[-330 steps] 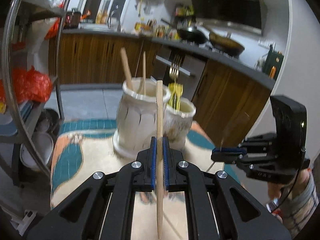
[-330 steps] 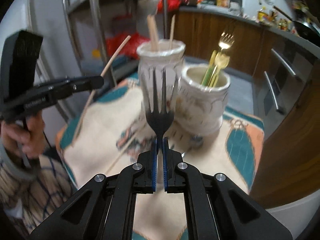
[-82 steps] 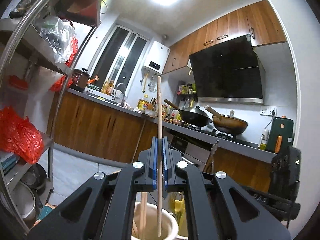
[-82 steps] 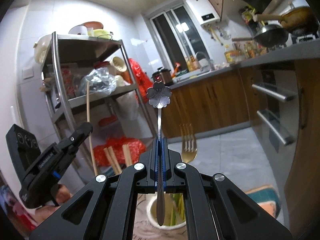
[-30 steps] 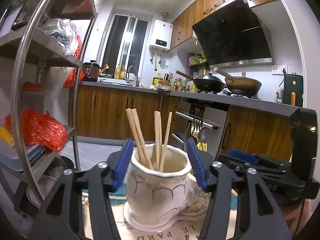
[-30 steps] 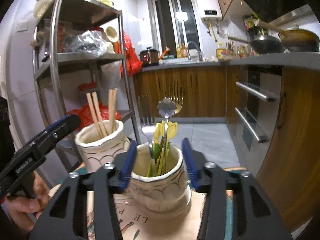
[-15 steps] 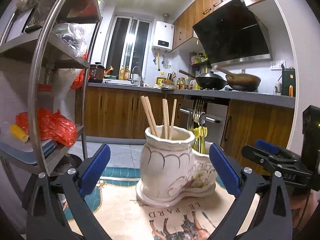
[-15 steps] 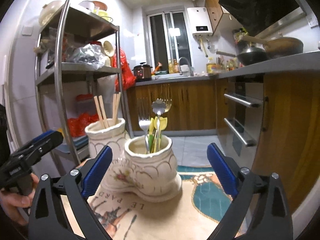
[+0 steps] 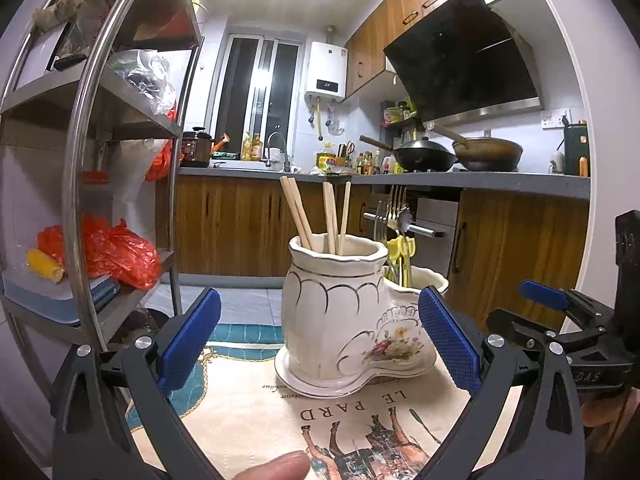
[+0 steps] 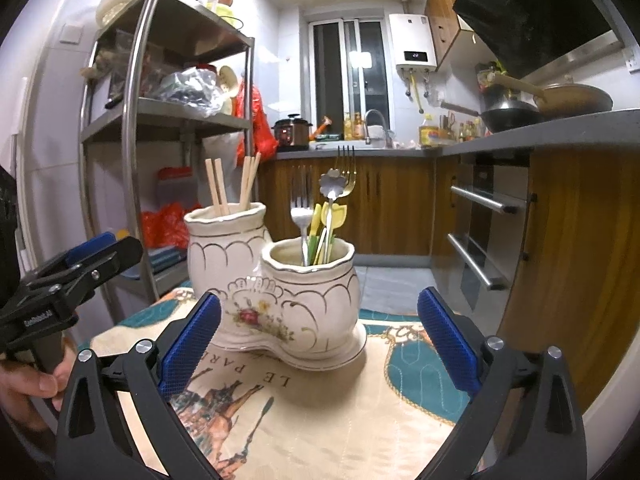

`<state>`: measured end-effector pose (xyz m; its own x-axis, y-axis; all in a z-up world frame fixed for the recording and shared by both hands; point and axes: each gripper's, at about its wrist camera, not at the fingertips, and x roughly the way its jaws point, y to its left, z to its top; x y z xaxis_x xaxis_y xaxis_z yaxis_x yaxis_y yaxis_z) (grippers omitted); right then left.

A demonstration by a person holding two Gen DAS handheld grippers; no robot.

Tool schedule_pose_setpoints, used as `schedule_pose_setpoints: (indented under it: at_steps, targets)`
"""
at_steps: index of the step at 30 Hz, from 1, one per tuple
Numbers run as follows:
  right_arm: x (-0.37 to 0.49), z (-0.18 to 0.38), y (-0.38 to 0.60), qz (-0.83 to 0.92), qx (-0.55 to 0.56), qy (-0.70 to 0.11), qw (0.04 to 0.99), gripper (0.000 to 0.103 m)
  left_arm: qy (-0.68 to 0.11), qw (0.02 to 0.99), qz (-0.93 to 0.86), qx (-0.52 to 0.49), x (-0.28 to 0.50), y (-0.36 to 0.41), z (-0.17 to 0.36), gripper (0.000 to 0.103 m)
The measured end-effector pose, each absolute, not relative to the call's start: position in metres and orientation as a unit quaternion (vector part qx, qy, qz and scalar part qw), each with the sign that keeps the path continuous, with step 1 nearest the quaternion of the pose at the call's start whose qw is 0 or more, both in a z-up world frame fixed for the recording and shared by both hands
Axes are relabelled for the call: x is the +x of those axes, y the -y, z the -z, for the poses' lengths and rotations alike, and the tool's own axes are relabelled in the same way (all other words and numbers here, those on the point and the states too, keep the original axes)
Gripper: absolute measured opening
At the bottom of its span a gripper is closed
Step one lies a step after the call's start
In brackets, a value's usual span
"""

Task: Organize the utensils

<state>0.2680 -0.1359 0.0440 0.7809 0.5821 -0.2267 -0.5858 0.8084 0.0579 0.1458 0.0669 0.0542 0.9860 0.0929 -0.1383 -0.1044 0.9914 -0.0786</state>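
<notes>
A white double ceramic utensil holder [image 9: 344,320] stands on the patterned tablecloth [image 9: 280,412]. Its taller pot [image 10: 224,248] holds several wooden chopsticks [image 9: 316,214]. Its shorter pot [image 10: 310,280] holds forks, a flower-topped spoon [image 10: 332,196] and yellow-green utensils. My left gripper [image 9: 318,340] is wide open and empty, just in front of the holder. My right gripper [image 10: 318,338] is wide open and empty, facing the holder from the other side. Each gripper shows at the edge of the other's view.
A steel shelf rack [image 9: 100,168] with red bags stands to the left. Wooden kitchen cabinets and a counter [image 9: 480,178] with woks run behind. A fingertip [image 9: 272,466] shows at the bottom of the left wrist view. The table edge [image 10: 520,432] lies to the right.
Both grippers, which held a chopstick and a spoon, opened, leaving them in the pots, and backed away. Over the last half second both stay wide open and have barely moved.
</notes>
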Motion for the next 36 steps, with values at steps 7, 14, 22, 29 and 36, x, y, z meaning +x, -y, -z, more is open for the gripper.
schedule_pose_setpoints:
  at_steps: [7,14,22,29,36]
  targets:
    - [0.2720,-0.0427,0.1347,-0.303,-0.010,-0.127,0.945,0.098,-0.075,0.994,-0.065,-0.054,0.1476,-0.0715,-0.0529,0.097]
    - [0.2725,-0.0415,0.1347,-0.305,-0.012,-0.129,0.944,0.098,-0.076,0.994,-0.065,-0.051,0.1480,-0.0709,-0.0526,0.098]
    - [0.2716,-0.0414,0.1341,-0.308,-0.014,-0.130,0.942,0.098,-0.081,0.994,-0.064,-0.045,0.1491,-0.0703,-0.0525,0.098]
    - [0.2715,-0.0414,0.1335,-0.309,-0.014,-0.130,0.942,0.098,-0.083,0.993,-0.064,-0.045,0.1493,-0.0702,-0.0524,0.098]
    - [0.2712,-0.0418,0.1336,-0.309,-0.014,-0.130,0.942,0.098,-0.083,0.994,-0.064,-0.045,0.1498,-0.0699,-0.0525,0.098]
